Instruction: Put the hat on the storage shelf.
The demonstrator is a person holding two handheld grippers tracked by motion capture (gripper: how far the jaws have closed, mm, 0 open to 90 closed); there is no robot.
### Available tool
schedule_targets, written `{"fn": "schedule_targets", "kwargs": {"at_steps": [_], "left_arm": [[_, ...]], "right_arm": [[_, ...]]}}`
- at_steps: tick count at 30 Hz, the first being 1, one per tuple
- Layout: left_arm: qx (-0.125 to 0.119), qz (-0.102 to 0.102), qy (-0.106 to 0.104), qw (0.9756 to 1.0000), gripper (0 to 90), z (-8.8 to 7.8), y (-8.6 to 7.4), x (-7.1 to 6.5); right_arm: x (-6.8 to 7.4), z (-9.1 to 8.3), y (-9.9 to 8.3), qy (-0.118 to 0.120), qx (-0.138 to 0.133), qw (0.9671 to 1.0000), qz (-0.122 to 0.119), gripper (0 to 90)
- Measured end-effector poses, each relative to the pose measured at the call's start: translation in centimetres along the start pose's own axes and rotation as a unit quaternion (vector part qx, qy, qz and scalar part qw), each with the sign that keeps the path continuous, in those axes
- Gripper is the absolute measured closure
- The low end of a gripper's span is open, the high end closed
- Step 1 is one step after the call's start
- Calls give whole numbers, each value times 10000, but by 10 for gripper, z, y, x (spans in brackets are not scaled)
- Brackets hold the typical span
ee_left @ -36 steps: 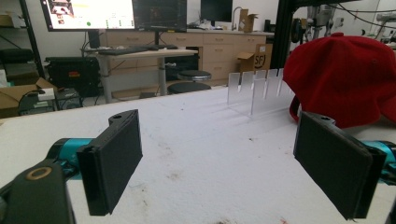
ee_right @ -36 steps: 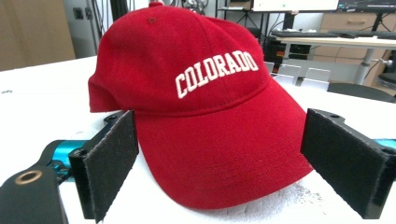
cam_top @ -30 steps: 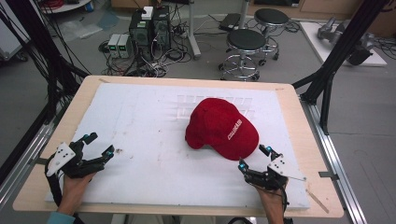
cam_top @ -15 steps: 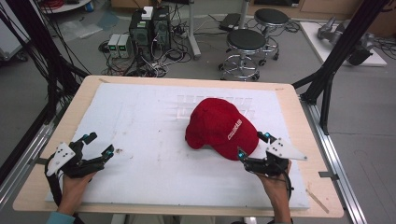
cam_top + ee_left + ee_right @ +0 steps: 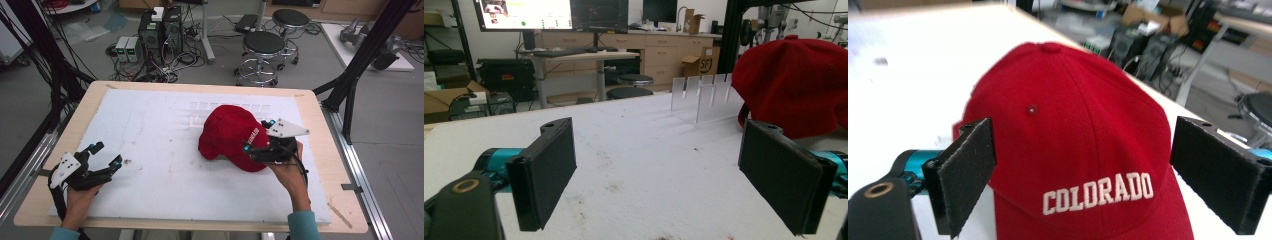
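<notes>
Red cap point(image 5: 230, 135), brim partly hidden

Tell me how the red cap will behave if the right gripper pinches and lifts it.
The red cap looks like soft fabric, so its crown would probably dent between the open right gripper jaws. It likely lifts lightly. Its brim seems stiffer, so it may hang tilted.

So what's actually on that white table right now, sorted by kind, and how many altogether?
Red cap: 1
Clear slotted plastic rack: 1
Handheld grippers: 2, the left gripper and the right gripper, both with jaws open
Total: 4
</notes>
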State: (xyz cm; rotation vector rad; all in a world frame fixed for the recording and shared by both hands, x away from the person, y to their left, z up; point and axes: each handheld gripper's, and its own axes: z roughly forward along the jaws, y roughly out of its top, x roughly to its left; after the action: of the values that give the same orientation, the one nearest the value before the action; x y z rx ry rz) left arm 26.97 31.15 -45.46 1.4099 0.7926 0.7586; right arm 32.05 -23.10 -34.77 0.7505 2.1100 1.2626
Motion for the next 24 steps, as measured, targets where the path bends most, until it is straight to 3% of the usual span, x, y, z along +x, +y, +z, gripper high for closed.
{"fn": "schedule_targets", "kwargs": {"at_steps": [2,7,10,16,24], "left_arm": [[1,5,12,10000,157,0,0,0],[42,70,33,10000,157,1,0,-2],[41,43,36,10000,157,1,0,-1],[61,57,41,10000,158,1,0,-1],[74,51,56,9999,162,2,1,-1]], "right_arm": [[-3,8,6,66,283,9996,-55,103],[-11,26,19,243,640,9976,-39,103],[-14,32,22,287,707,9971,-54,103],[-22,46,18,426,966,9943,143,103],[-27,54,14,584,1063,9924,202,103]]}}
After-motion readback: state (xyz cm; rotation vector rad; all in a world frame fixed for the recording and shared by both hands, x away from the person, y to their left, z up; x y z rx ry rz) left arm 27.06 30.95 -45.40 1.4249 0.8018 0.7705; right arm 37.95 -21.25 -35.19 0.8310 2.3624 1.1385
